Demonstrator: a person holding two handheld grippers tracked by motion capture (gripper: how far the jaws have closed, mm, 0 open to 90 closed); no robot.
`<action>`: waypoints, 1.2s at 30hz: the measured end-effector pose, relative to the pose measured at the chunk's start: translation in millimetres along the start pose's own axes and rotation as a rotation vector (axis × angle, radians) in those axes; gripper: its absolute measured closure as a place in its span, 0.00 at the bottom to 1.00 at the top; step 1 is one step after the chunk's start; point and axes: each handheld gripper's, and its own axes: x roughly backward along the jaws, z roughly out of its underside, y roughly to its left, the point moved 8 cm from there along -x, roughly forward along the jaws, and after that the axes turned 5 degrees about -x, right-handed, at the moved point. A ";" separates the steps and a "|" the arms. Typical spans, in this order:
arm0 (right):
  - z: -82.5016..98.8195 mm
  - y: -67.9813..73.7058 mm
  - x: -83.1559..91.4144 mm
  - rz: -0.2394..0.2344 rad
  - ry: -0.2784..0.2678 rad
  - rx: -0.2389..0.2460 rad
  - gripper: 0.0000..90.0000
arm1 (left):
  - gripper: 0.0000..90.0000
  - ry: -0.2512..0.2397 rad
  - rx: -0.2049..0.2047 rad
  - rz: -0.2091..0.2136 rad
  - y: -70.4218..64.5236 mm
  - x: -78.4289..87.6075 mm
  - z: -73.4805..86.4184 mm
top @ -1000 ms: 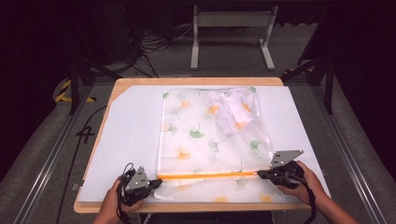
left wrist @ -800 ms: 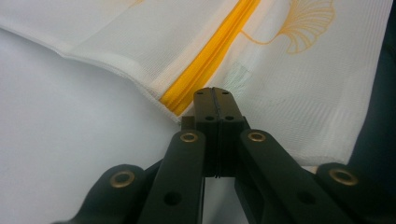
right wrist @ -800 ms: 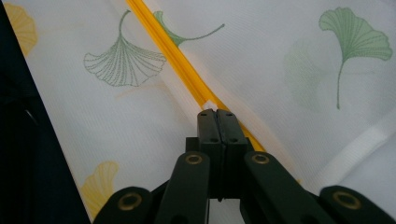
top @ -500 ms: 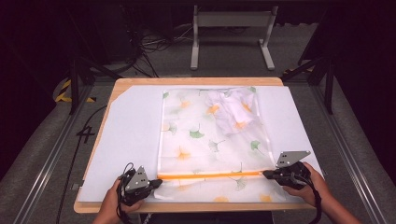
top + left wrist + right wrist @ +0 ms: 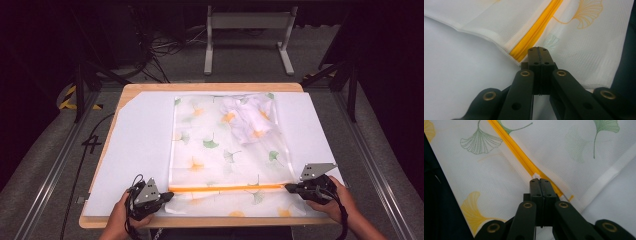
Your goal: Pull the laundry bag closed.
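A white mesh bag (image 5: 225, 150) printed with ginkgo leaves lies flat on a white sheet (image 5: 140, 150). A bunched white garment (image 5: 250, 120) sits inside it at the far right. An orange zipper (image 5: 225, 188) runs across the bag near the front edge. My left gripper (image 5: 170, 196) is at the zipper's left end, its jaws pressed together over the bag's corner (image 5: 537, 48). My right gripper (image 5: 289, 188) is at the zipper's right end, shut where a small white pull tab (image 5: 535, 175) meets its tips (image 5: 540, 180). A hand holds each gripper.
The sheet covers a wooden table (image 5: 150, 88) whose front edge runs just behind the hands. Metal rails (image 5: 380, 165) flank the table. A metal stand (image 5: 247, 20) and cables (image 5: 165, 47) sit on the floor beyond the far edge.
My right gripper has slid a little to the right along the zipper line, and the orange strip now reaches slightly further right. The left gripper has stayed put.
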 end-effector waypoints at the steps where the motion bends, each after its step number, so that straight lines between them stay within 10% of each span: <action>1: 0.3 -0.2 0.0 -0.001 -0.001 0.002 1.00 | 1.00 0.000 0.000 0.000 0.0 0.0 0.0; 36: 17.1 -15.4 9.0 0.045 0.001 -0.053 1.00 | 1.00 -0.007 0.004 0.006 0.6 0.0 0.5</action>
